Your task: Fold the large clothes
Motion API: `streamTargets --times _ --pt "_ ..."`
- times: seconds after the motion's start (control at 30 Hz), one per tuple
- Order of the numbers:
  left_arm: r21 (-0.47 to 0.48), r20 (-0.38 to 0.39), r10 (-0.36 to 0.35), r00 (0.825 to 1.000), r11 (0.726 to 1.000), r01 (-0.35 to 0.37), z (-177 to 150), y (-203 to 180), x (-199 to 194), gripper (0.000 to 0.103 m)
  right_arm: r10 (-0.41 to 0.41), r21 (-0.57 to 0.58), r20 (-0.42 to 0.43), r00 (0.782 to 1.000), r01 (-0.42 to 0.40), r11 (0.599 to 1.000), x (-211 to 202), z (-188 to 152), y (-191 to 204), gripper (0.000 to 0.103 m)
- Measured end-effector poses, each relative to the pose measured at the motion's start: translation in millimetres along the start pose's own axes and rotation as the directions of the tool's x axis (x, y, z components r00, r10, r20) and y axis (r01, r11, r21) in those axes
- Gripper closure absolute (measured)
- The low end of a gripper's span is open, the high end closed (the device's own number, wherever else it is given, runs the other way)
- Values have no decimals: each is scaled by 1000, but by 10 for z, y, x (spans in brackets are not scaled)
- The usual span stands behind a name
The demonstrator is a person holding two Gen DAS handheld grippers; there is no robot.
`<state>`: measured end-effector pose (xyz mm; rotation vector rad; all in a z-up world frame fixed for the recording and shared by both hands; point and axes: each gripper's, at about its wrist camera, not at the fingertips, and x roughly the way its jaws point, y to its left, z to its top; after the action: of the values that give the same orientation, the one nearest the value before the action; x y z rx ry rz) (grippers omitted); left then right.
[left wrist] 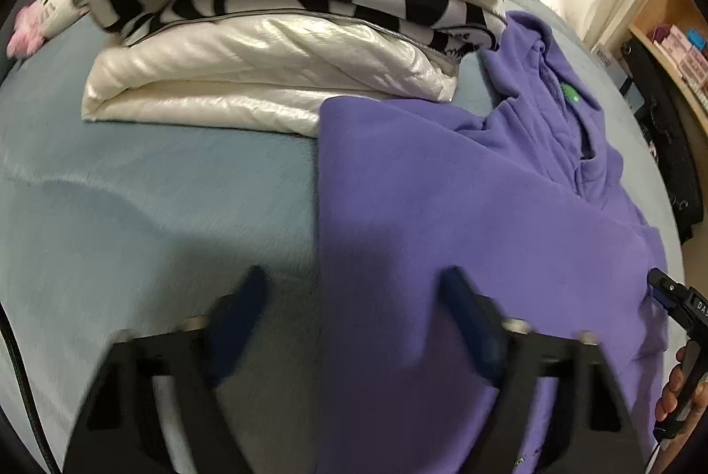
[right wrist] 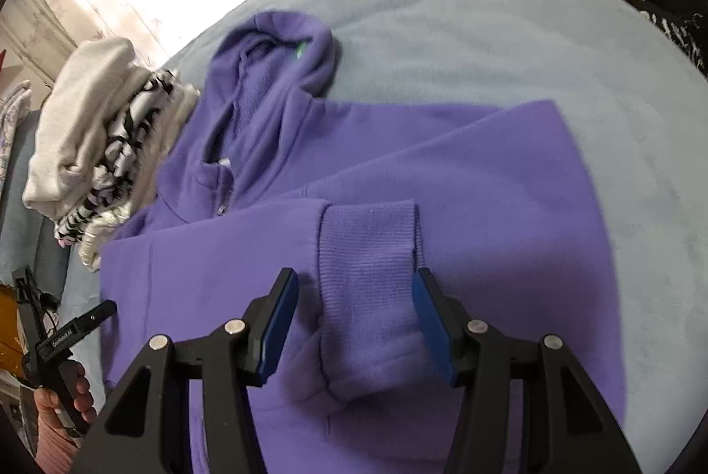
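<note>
Purple hoodie (right wrist: 442, 173) half-folded; both grippers angled down, jaws part open, gripping nothing.

A purple hoodie (right wrist: 398, 173) lies on the pale blue bed (right wrist: 509, 13), hood far, sleeves folded across. The right gripper (right wrist: 354, 310) stands open astride a ribbed cuff (right wrist: 369, 248), not pressing it. Far left sits a clothes stack (right wrist: 101, 137); near left, the left gripper (right wrist: 95, 312).

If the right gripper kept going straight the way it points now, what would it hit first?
Most likely the ribbed cuff of the purple hoodie, whose sleeve is folded across the body. The right gripper has its jaws open to either side of that cuff, not pressing it. Depth is hard to judge in this view.
</note>
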<state>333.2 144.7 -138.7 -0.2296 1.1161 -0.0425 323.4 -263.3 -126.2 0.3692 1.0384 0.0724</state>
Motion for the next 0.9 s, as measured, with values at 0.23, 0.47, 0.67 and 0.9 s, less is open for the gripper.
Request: streamTargets --times 0.23,0.47,0.67,0.9 --pt "57 40 -61 997 997 59 61 -21 -104 89 20 -159 27 999 -16 987 39 -38 380 89" --pt "53 108 -170 979 985 165 14 275 -171 89 127 -210 153 980 -94 973 -123 -90 561 89" --pt "76 107 -92 990 994 84 -54 195 37 78 -13 -143 87 996 25 989 135 -133 284 69" --pt "140 178 106 978 981 -132 -73 24 -243 57 -65 -114 175 982 86 990 -304 -137 219 59"
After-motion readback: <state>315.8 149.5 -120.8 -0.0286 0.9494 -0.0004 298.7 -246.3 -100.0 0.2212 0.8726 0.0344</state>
